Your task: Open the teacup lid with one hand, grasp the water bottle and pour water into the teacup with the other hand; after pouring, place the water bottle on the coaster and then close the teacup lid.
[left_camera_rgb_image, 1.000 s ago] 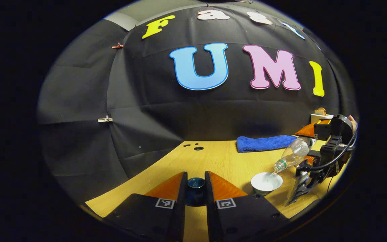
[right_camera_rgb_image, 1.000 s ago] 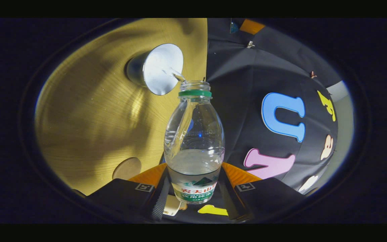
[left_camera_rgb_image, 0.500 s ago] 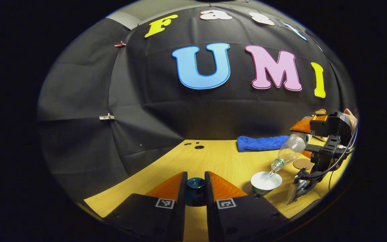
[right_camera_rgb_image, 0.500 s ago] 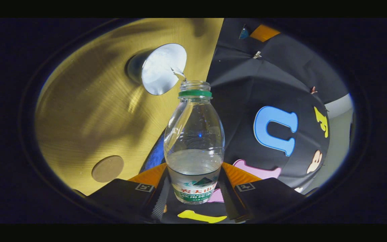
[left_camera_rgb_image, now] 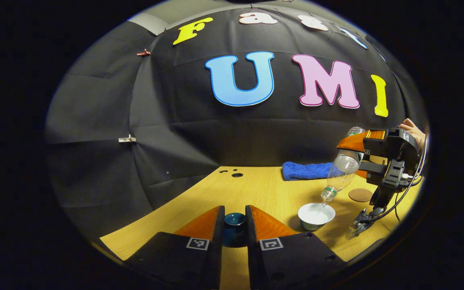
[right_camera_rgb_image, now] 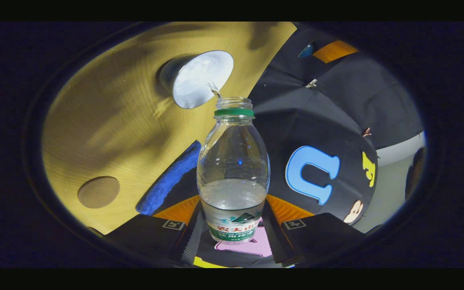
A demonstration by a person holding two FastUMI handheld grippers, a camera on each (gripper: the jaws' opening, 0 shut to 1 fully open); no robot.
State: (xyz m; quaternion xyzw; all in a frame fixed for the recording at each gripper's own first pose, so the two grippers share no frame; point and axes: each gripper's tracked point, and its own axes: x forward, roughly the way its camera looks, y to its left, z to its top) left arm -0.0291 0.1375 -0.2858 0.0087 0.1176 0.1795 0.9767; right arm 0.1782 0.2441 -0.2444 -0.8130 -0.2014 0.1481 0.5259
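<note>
My left gripper (left_camera_rgb_image: pixel 235 226) is shut on the dark blue teacup lid (left_camera_rgb_image: pixel 234 228), holding it low over the wooden table (left_camera_rgb_image: pixel 256 189). To its right stands the uncovered teacup (left_camera_rgb_image: pixel 316 215), white inside. My right gripper (right_camera_rgb_image: pixel 233 227) is shut on the clear water bottle (right_camera_rgb_image: pixel 233 169), which has a green neck ring. In the left gripper view the bottle (left_camera_rgb_image: pixel 340 174) tilts steeply, mouth down over the cup, with the right gripper (left_camera_rgb_image: pixel 371 155) high at its base. A thin stream falls from the mouth into the teacup (right_camera_rgb_image: pixel 199 78). The round brown coaster (left_camera_rgb_image: pixel 360 195) (right_camera_rgb_image: pixel 98 191) lies just beyond the cup.
A folded blue towel (left_camera_rgb_image: pixel 305 170) (right_camera_rgb_image: pixel 169 179) lies at the back of the table near the wall. Small holes (left_camera_rgb_image: pixel 236 175) pierce the tabletop at the far left. A hand (left_camera_rgb_image: pixel 412 129) holds the right gripper, with cables hanging under it.
The right gripper has risen and tipped the bottle steeper over the cup. The stream has thinned. My left gripper has stayed put with the lid.
</note>
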